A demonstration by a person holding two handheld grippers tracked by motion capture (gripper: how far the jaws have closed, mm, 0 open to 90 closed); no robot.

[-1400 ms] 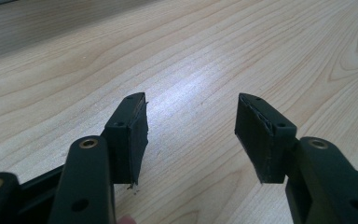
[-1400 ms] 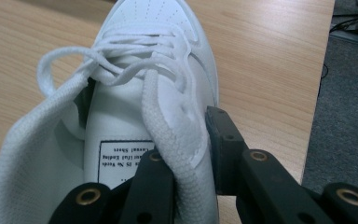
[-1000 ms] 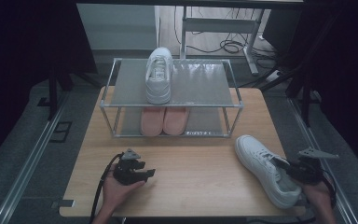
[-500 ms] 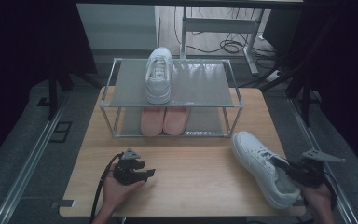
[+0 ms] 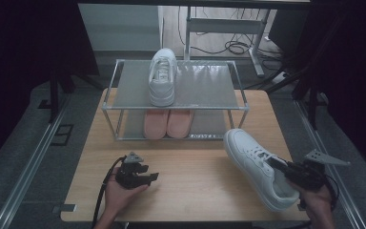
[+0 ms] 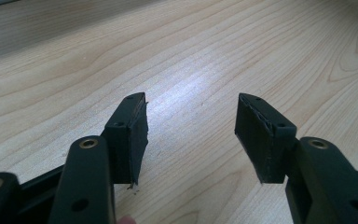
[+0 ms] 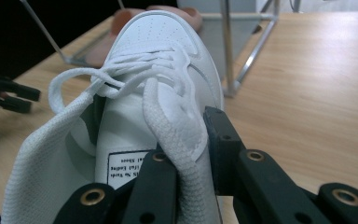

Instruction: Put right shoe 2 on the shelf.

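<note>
Smooth white leather-look sneaker with woven cloth lining, pale matt wood-grain table, shiny metal-framed rack

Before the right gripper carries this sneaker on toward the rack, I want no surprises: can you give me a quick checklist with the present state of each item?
1. Right gripper shut on the white sneaker's side wall at the collar: ok.
2. Grip deep enough not to slip: cannot tell; only fabric edge sits between the jaws.
3. Free space on the rack's top shelf beside the other white sneaker: ok.
4. Pink shoes on the lower shelf, out of the way: ok.
5. Left gripper open, holding nothing, apart from the sneaker: ok.
6. Loose laces clear of the rack frame: ok for now.
</note>
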